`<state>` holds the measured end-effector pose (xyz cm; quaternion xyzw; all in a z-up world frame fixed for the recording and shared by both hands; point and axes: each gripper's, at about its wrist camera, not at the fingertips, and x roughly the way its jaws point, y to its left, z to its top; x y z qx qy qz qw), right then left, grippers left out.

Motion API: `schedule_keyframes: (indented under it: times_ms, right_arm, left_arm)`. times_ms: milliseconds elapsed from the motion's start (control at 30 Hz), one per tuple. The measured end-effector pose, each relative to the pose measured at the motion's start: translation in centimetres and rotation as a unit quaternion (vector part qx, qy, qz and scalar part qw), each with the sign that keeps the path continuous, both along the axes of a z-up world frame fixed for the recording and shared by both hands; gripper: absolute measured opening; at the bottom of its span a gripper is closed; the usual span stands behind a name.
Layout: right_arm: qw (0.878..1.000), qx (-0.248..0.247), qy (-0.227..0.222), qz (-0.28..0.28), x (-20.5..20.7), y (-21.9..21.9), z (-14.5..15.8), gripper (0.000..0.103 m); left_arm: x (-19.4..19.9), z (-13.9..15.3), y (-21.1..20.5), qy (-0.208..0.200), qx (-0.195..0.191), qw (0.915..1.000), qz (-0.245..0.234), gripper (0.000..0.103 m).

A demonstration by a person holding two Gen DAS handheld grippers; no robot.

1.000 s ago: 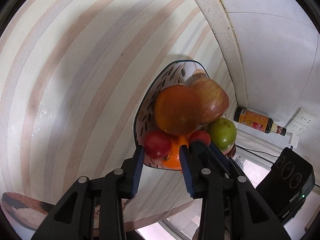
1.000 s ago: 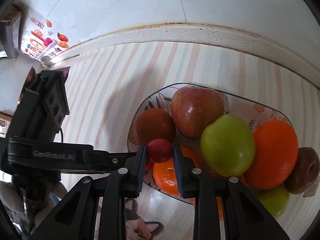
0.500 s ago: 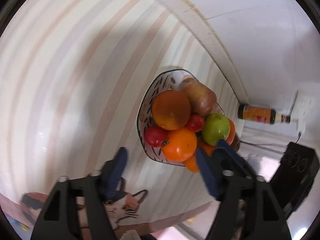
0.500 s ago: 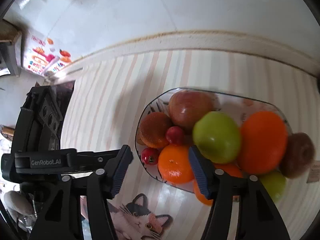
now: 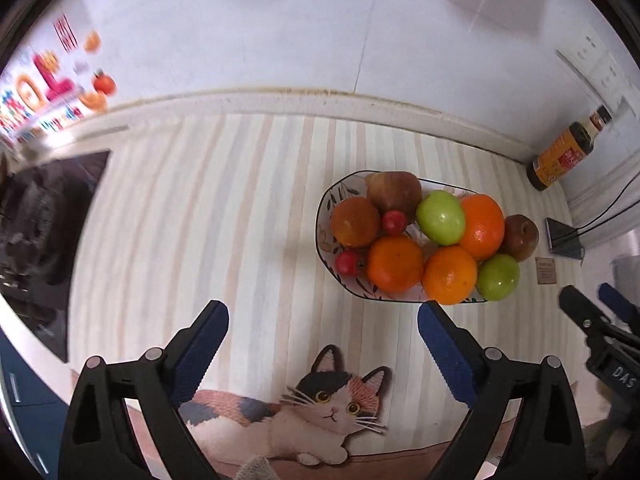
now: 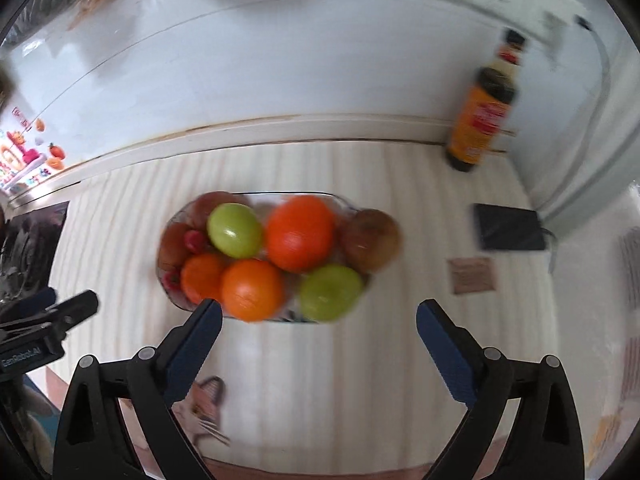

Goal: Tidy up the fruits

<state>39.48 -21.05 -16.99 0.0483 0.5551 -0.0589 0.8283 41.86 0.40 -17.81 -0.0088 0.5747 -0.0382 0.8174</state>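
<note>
An oval patterned plate [image 5: 325,216] on the striped mat holds a pile of fruit: several oranges [image 5: 395,263], two green apples [image 5: 440,217], a red apple [image 5: 394,191], a brownish fruit [image 5: 520,237] and two small red fruits [image 5: 347,261]. My left gripper [image 5: 322,324] is open and empty, well in front of the plate. My right gripper [image 6: 319,322] is open and empty, just in front of the plate [image 6: 264,196], and its view is blurred.
A sauce bottle [image 5: 564,152] stands by the back wall at right, also in the right wrist view [image 6: 480,120]. A dark device with a cable [image 6: 510,227] lies right of the plate. A black hob [image 5: 36,236] sits at left. A cat picture [image 5: 320,404] marks the mat's near edge.
Both grippers opened, let go of the small red fruits onto the plate, and pulled back and up from the plate. Both views now face the back wall.
</note>
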Motion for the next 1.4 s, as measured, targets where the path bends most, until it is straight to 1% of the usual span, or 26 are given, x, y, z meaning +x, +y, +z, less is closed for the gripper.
schedule_keyframes:
  times_ms: [100, 200, 333, 467, 633, 767, 900, 1100, 1267, 1400]
  right_arm:
    - [1.000, 0.001, -0.008, -0.007, -1.7, -1.5, 1.0, 0.100]
    - [1.000, 0.007, -0.021, -0.002, -3.1, -2.3, 2.3, 0.100]
    - [0.999, 0.015, -0.044, 0.016, -5.0, -2.6, 4.5, 0.100]
    - [0.997, 0.014, -0.072, 0.037, -7.4, -2.3, 7.1, 0.100]
    - [0.994, 0.020, -0.100, 0.046, -11.8, -1.8, 10.5, 0.100]
    - [0.991, 0.014, -0.130, 0.036, -15.8, -1.2, 13.4, 0.100]
    - [0.988, 0.011, -0.150, 0.024, -20.0, -0.2, 15.6, 0.100]
    - [0.985, 0.000, -0.170, 0.006, -26.0, 1.5, 17.9, 0.100]
    - [0.983, -0.002, -0.181, -0.004, -29.6, 1.9, 19.3, 0.100]
    - [0.982, -0.002, -0.191, 0.000, -31.4, 1.8, 20.4, 0.100]
  left_arm:
    - [-1.5, 0.9, -1.0, -0.013, 0.000, 0.9999, 0.007, 0.097]
    - [-2.9, 2.2, -2.2, -0.028, 0.000, 0.9995, 0.014, 0.097]
    - [-5.3, 4.7, -3.2, -0.056, -0.002, 0.9980, 0.028, 0.097]
    - [-8.5, 8.2, -3.5, -0.099, 0.005, 0.9943, 0.040, 0.097]
    - [-12.9, 11.9, -3.2, -0.141, 0.002, 0.9893, 0.038, 0.097]
    - [-16.4, 13.9, -2.5, -0.163, 0.003, 0.9863, 0.026, 0.097]
    - [-19.8, 15.3, -1.6, -0.172, 0.002, 0.9851, 0.010, 0.097]
    - [-24.2, 16.5, -0.7, -0.180, 0.005, 0.9835, -0.012, 0.097]
    - [-26.7, 17.3, -0.8, -0.188, 0.005, 0.9819, -0.022, 0.097]
    - [-28.1, 17.9, -1.2, -0.197, 0.002, 0.9802, -0.021, 0.097]
